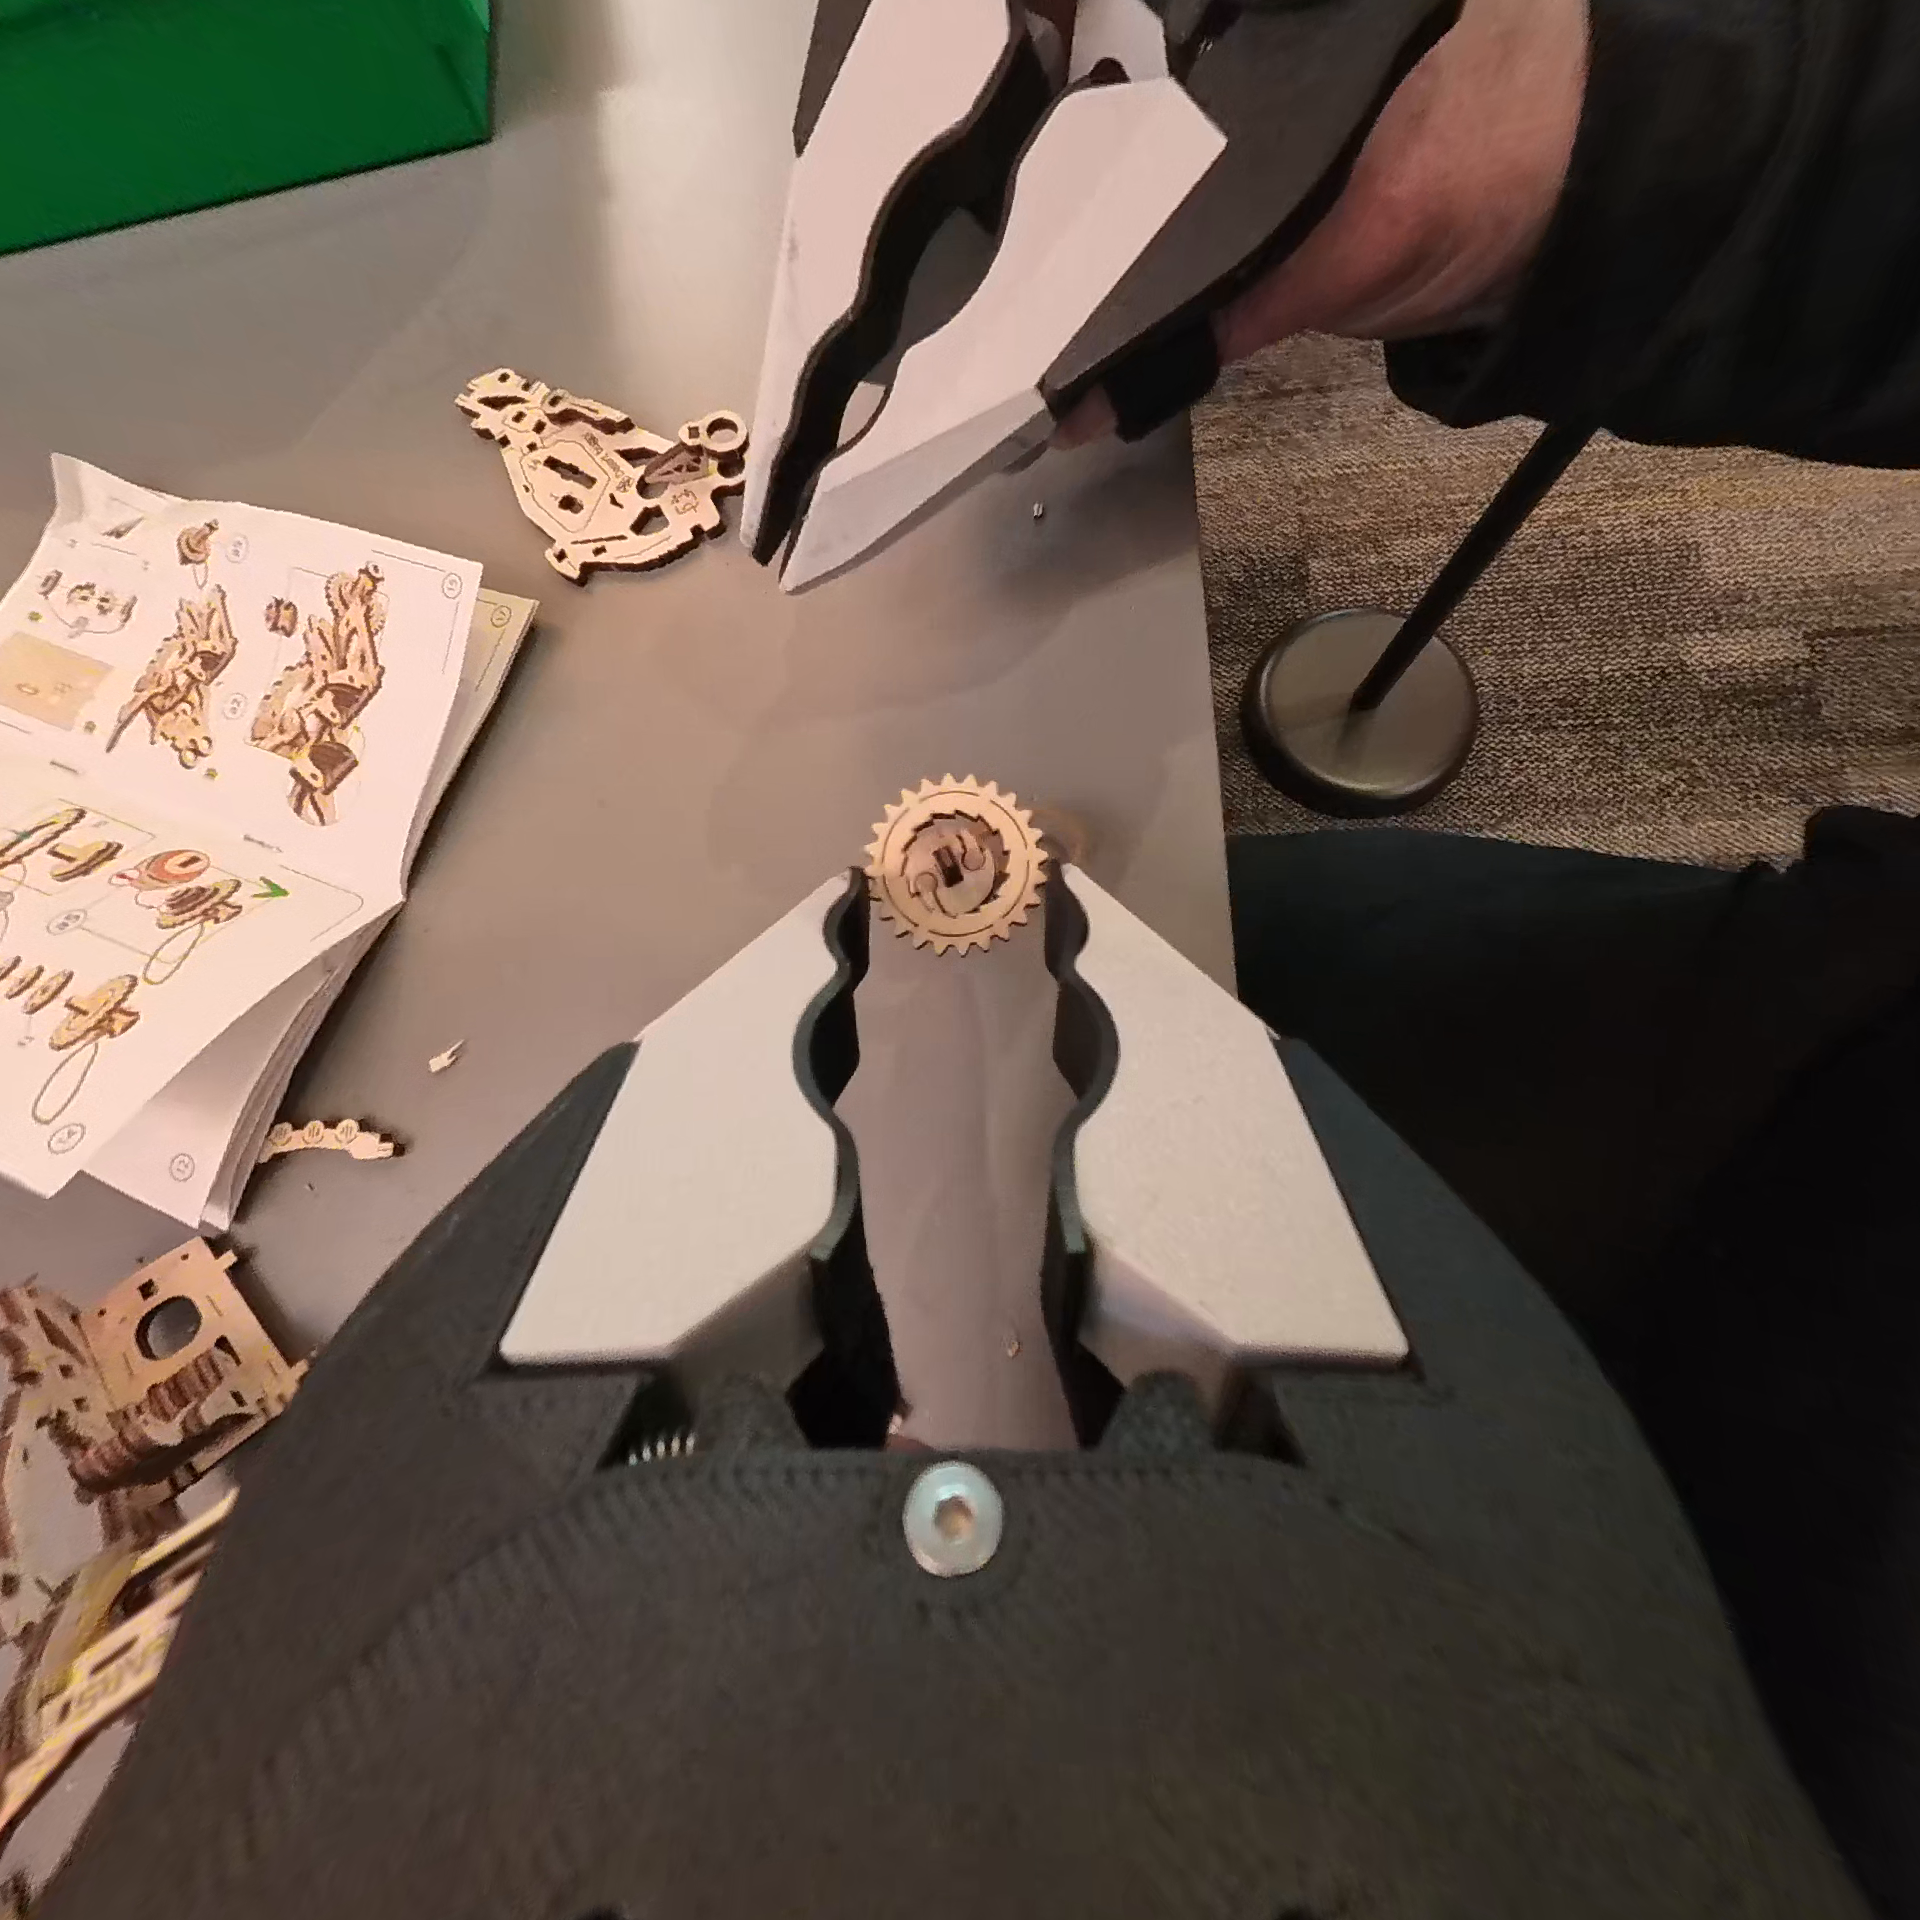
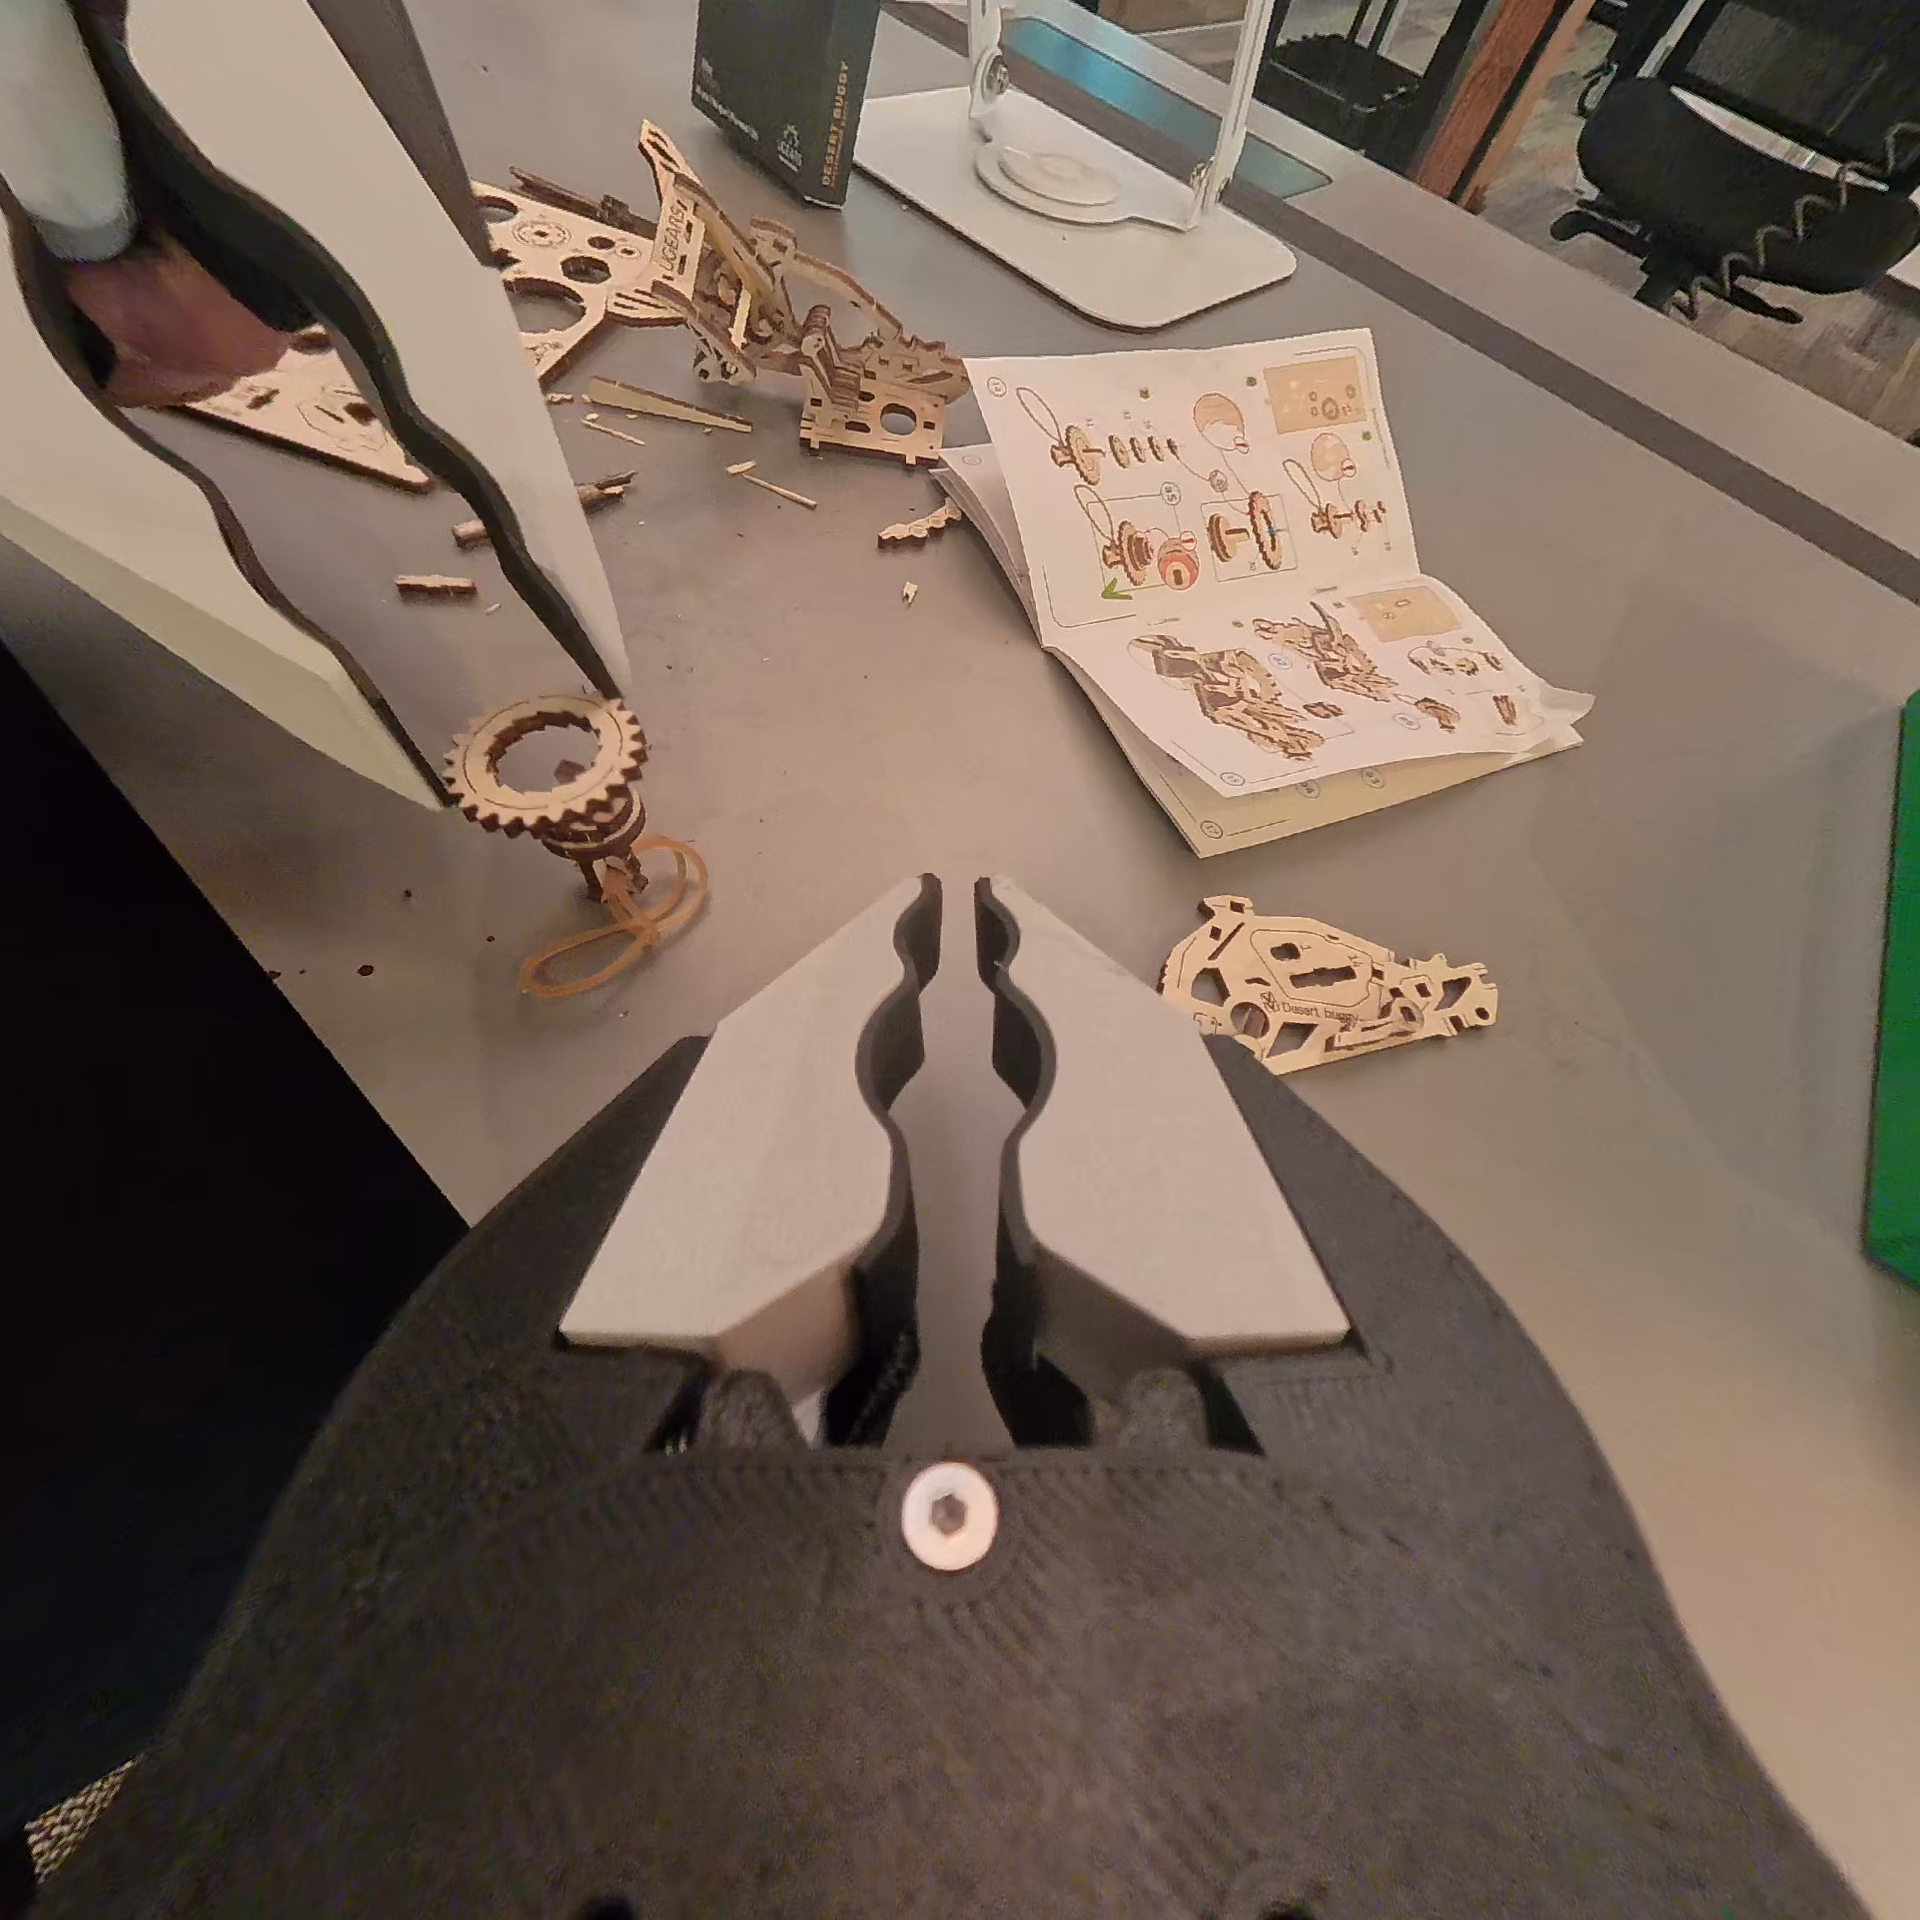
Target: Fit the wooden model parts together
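Left gripper (image 1: 951, 883) was clamped on a toothed wooden gear assembly (image 1: 954, 881), its fingertips pinching the gear's rim at either side and holding it upright near the front edge of the grey table (image 1: 644, 727); the right wrist view showed a short hub beneath the gear and a rubber band (image 2: 613, 930) trailing onto the tabletop. Right gripper (image 2: 956, 883) hung empty over the table, its jaws nearly together with only a narrow gap between the tips. Just to its right lay a flat laser-cut side panel (image 2: 1330, 987), and beyond that the open instruction booklet (image 2: 1278, 582). The step in hand seemed to be fetching the next part. To do it well, the left should probably keep the gear level and steady, while the right opens wider, takes the panel by an edge, and brings it squarely to the hub without snagging the band.
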A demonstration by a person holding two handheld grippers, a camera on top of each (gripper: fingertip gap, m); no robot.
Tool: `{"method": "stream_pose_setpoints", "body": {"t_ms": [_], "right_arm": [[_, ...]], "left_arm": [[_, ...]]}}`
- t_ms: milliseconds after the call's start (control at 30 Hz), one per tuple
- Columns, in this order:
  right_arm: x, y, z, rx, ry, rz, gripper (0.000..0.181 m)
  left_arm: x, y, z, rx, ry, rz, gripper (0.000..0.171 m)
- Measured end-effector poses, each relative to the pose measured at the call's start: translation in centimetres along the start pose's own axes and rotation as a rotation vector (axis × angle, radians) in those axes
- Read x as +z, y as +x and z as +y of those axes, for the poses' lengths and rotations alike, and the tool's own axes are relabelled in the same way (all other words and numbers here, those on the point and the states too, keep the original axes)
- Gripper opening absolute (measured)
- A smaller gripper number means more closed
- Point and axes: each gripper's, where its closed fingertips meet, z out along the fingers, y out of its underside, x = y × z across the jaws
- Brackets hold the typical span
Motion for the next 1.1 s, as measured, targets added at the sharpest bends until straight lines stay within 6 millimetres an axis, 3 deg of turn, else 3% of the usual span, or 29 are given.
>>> {"method": "stream_pose_setpoints", "body": {"t_ms": [1100], "right_arm": [[-0.26, -0.51, -0.34, 0.006, 0.024, -0.034, 0.003]], "left_arm": [[0.79, -0.30, 0.36, 0.018, -0.028, 0.009, 0.032]]}}
